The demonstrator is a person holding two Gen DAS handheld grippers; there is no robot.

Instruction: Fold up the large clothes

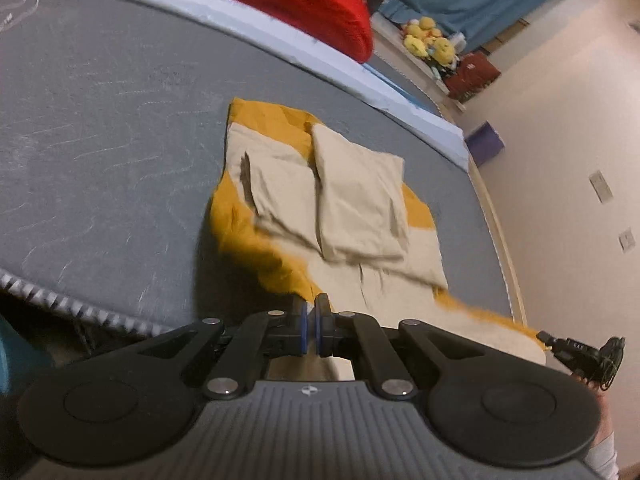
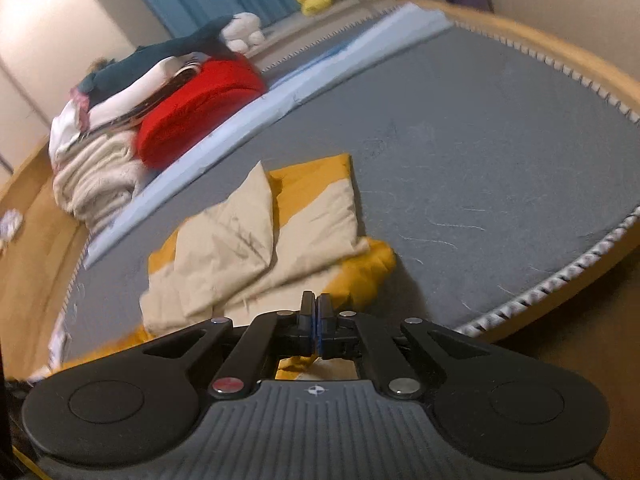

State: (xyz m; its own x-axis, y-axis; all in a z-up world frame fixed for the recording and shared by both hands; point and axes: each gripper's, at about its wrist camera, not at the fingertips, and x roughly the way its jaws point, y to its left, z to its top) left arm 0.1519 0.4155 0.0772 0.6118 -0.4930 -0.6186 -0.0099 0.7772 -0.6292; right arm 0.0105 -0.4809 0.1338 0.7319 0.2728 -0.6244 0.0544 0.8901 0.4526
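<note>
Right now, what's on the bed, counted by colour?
Yellow and beige garment: 1
Red folded item: 1
Cream folded blanket: 1
Dark teal item on the pile: 1
Light blue sheet: 1
Total: 5

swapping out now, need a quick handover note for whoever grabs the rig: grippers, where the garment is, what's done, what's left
Left gripper: jaws shut on the near hem of the yellow-and-beige garment.
Right gripper: jaws shut, hem at its tips; the grip itself is hidden.
Garment lies on the grey mattress, both sleeves already folded in over the body.
Finished pile with the red folded item sits at the far edge.
Left: probably carry the near hem over toward the collar, smooth it, then stack.
</note>
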